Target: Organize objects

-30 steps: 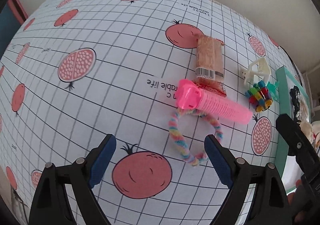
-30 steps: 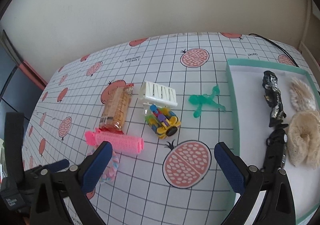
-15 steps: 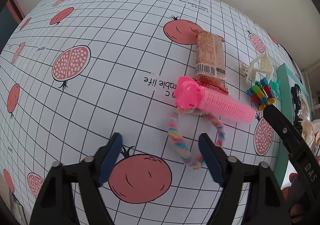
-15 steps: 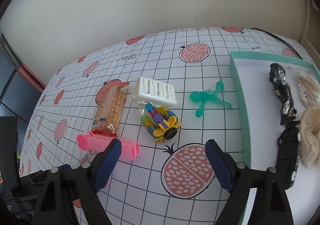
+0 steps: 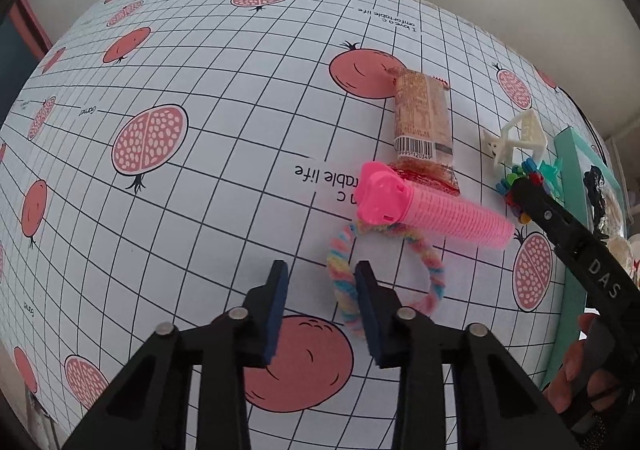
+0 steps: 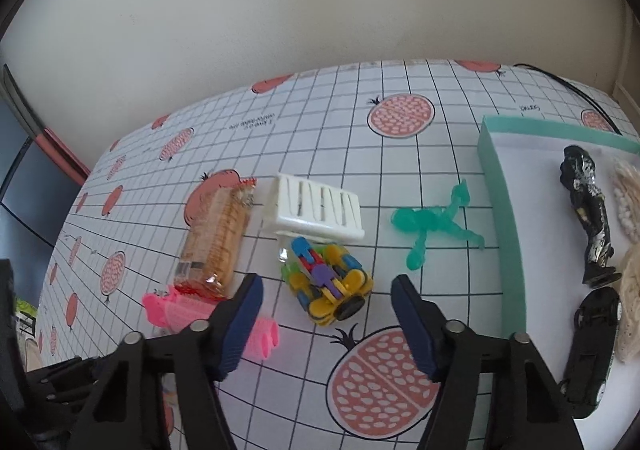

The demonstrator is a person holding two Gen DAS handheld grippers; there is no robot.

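Tablecloth [image 5: 224, 154] bare leftward; left gripper [image 5: 322, 304] half-closed beside scrunchie [image 5: 344, 282].

On your counter [image 6: 440, 154], covered by a pomegranate grid cloth, lie a biscuit pack [image 6: 216, 238], pink roller [image 5: 436, 212], rainbow loop [image 5: 344, 274], white clip [image 6: 318, 210], toy [image 6: 328, 286], green figure [image 6: 432, 222] and teal tray [image 6: 504, 210].

Bare tablecloth [image 5: 208, 218] lies open leftward (nothing there); the pink roller [image 5: 436, 214] blocks the scrunchie's [image 5: 344, 274] far side.
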